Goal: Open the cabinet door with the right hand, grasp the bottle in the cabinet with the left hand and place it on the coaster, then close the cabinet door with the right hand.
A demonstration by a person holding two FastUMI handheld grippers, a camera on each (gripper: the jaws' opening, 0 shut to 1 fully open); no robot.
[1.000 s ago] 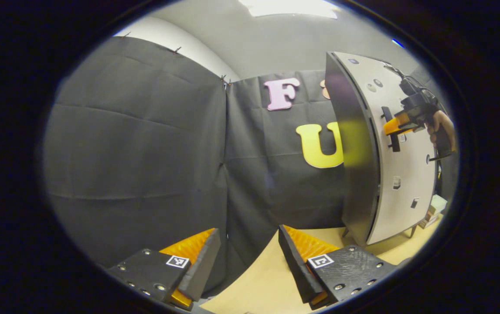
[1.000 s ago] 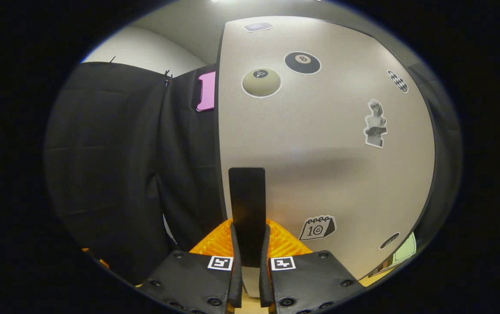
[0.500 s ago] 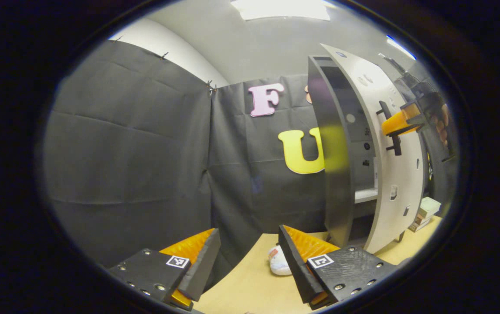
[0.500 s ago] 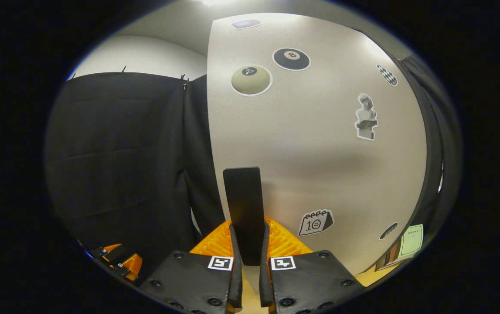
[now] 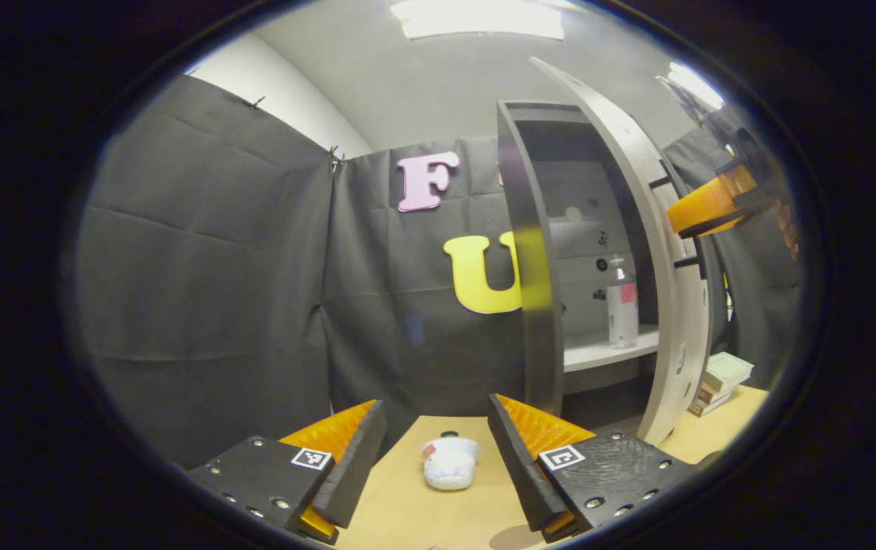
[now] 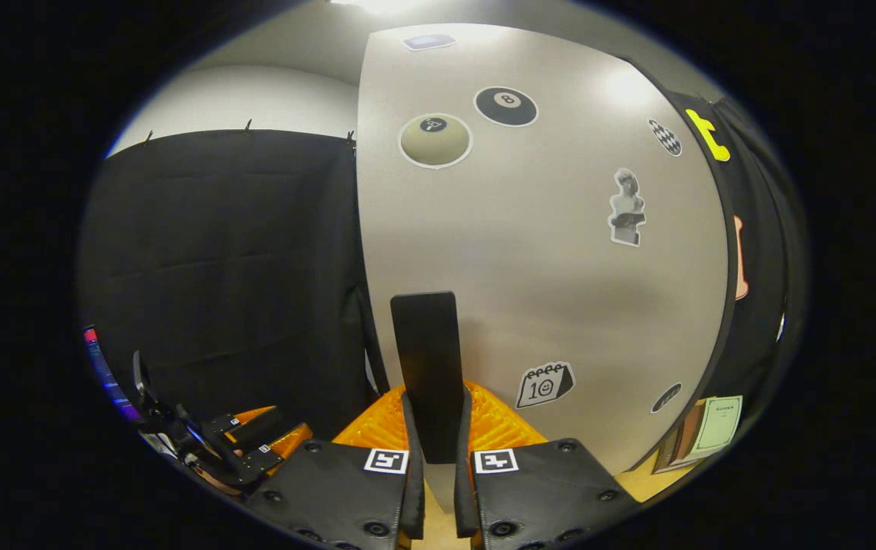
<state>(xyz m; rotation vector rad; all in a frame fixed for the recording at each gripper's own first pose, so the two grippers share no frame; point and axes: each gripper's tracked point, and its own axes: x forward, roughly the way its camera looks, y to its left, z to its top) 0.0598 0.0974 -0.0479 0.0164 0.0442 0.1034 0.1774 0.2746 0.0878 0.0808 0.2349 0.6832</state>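
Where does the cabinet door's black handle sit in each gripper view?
Left gripper view: the handle shows edge-on at right, on the open cabinet door, held by the right gripper.
Right gripper view: the handle stands at lower centre, clamped between the gripper's two fingers.
Shared landmark: the stack of books beyond the door's foot.

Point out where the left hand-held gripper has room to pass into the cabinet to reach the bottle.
The way in is the gap between the cabinet's dark side panel and the swung-open door. The bottle stands at the shelf's right end, near the door; bare shelf lies to its left. It is tightest by the door edge.
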